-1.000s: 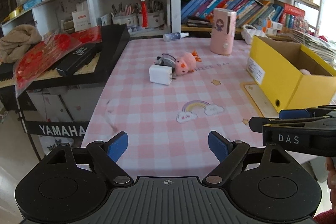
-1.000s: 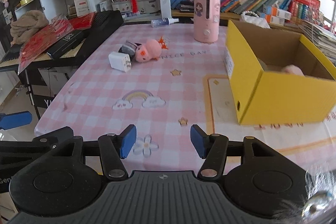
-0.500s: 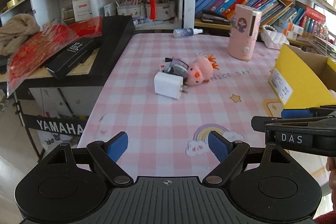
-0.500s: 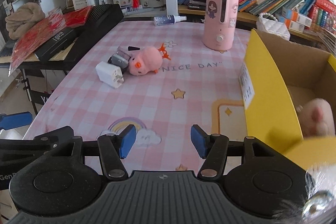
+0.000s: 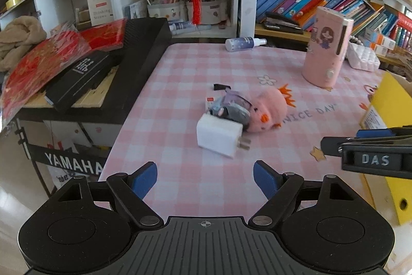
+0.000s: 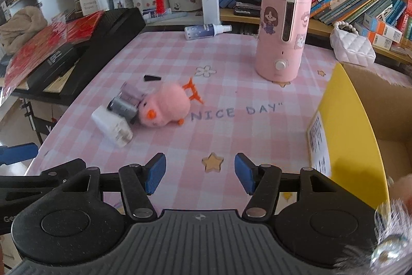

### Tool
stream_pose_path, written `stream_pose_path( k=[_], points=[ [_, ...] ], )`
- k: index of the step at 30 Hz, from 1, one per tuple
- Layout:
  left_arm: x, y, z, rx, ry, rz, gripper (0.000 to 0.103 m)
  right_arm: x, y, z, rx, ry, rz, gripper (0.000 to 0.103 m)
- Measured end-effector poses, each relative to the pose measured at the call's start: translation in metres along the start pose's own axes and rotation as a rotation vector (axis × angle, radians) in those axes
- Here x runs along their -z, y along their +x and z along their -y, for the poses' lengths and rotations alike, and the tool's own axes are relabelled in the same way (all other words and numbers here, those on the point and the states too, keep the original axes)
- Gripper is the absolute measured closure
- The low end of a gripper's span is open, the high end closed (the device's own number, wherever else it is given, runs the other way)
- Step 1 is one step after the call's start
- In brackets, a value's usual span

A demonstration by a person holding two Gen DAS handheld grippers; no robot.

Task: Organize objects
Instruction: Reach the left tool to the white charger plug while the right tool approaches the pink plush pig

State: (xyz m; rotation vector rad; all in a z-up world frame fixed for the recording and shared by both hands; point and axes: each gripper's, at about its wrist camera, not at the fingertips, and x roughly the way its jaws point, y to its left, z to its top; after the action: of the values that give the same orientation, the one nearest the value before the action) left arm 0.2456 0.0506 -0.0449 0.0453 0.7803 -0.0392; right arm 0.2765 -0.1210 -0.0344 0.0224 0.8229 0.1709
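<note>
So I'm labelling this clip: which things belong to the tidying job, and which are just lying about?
Job:
white plug-in charger
fluffy pink chick toy
small grey-purple toy
yellow cardboard box

Lying about:
tall pink humidifier
small spray bottle
black keyboard

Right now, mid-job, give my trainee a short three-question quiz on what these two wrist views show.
1. True or false: the white charger lies apart from the pink plush toy, with bare cloth between them and nothing else.
2. Which stands upright on the checked tablecloth? A) the spray bottle B) the pink humidifier C) the charger
3. Fill in: the yellow box is open at the ____.

Key
1. False: a small grey and purple item sits between them.
2. B: the bottle and the charger lie on their sides.
3. top
</note>
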Motion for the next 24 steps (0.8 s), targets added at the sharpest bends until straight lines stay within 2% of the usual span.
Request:
stream_pose_path(
  k=[8,13,14,15,18,24],
  points=[
    [-0.02,0.051,0.013,0.015,0.059,-0.021,0.018,-0.028,0.023,0.006,0.002,0.029,0.023,0.043],
    [-0.022,0.077,0.022,0.029,0.104,-0.047,0.019,-0.04,0.03,0.008,-0.017,0.038,0.037,0.035],
    [-0.022,0.08,0.023,0.034,0.109,-0.049,0.021,-0.042,0.031,0.007,-0.022,0.034,0.04,0.032],
    [-0.022,0.083,0.023,0.038,0.113,-0.05,0.035,-0.043,0.033,0.007,-0.028,0.028,0.043,0.028],
    [-0.022,0.081,0.02,0.055,0.104,-0.063,0.037,-0.047,0.037,0.005,-0.052,0.013,0.042,0.026],
    [-0.008,0.049,0.006,0.054,0.049,-0.062,0.037,-0.054,0.054,-0.006,-0.101,0.013,0.018,0.018]
  ],
)
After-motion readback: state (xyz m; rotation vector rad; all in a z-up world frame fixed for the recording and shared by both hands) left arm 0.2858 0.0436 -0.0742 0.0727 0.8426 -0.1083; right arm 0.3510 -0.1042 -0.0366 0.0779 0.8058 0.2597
